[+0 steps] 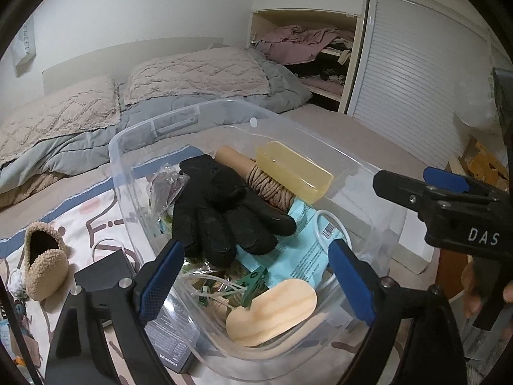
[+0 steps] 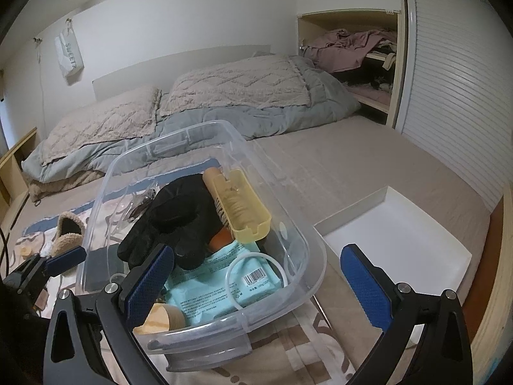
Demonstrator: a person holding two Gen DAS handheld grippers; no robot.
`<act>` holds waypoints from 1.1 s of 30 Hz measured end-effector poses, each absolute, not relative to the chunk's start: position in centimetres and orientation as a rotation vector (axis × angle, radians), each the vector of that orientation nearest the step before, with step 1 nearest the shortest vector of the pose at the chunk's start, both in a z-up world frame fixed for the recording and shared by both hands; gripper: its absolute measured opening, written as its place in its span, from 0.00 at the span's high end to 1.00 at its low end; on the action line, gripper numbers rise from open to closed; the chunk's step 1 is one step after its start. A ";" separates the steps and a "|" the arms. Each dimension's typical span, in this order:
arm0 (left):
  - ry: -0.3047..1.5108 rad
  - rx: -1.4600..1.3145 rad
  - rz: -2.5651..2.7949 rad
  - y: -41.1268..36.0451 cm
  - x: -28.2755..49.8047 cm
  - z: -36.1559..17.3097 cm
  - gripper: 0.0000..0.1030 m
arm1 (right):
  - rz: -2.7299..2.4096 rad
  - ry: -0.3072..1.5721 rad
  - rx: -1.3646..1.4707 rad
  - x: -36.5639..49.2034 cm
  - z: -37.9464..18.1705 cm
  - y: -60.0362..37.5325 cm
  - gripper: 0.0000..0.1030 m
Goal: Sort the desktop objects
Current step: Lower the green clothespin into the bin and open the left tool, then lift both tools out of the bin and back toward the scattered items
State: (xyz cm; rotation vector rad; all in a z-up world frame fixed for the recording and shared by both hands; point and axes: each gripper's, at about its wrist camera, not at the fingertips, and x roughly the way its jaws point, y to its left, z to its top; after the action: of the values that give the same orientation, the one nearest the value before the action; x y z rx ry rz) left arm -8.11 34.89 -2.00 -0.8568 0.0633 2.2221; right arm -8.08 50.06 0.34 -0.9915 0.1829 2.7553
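Observation:
A clear plastic bin [image 1: 154, 125] [image 2: 307, 256] stands on the bed. It holds a pair of black gloves [image 1: 221, 211] [image 2: 170, 221], a spool of rope [image 1: 269, 183], a yellow plastic case [image 1: 295, 170] [image 2: 243, 205], a light-blue packet [image 1: 304, 250] [image 2: 218, 288] and a pale wooden piece [image 1: 272, 311]. My left gripper [image 1: 256, 276] is open over the bin's near side, empty. My right gripper [image 2: 256, 282] is open around the bin's near right corner, empty. It also shows at the right of the left wrist view [image 1: 449, 199].
A beige fleece slipper [image 1: 45, 260] [image 2: 65, 231] and a black box [image 1: 109, 276] lie on a patterned cloth left of the bin. A white tray [image 2: 400, 240] sits to the right. Pillows and a grey quilt [image 1: 160, 102] lie behind.

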 end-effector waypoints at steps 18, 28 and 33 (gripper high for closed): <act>0.017 -0.853 2.291 31.0 -9.4 -1.2 0.00 | 2.758 0.220 -0.903 -8.5 -0.2 49.6 0.00; -0.056 -0.835 2.409 25.9 -11.0 -0.5 0.00 | 2.826 0.214 -0.814 -8.7 0.9 47.2 0.00; -0.066 -0.833 2.466 22.9 -11.6 -0.4 0.00 | 2.871 0.171 -0.797 -9.4 1.3 44.8 0.00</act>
State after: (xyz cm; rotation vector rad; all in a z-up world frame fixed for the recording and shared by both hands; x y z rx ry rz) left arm -11.59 22.87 -0.42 -0.8333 -0.0657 2.4662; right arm -9.42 44.77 1.27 -0.7971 0.1713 2.8706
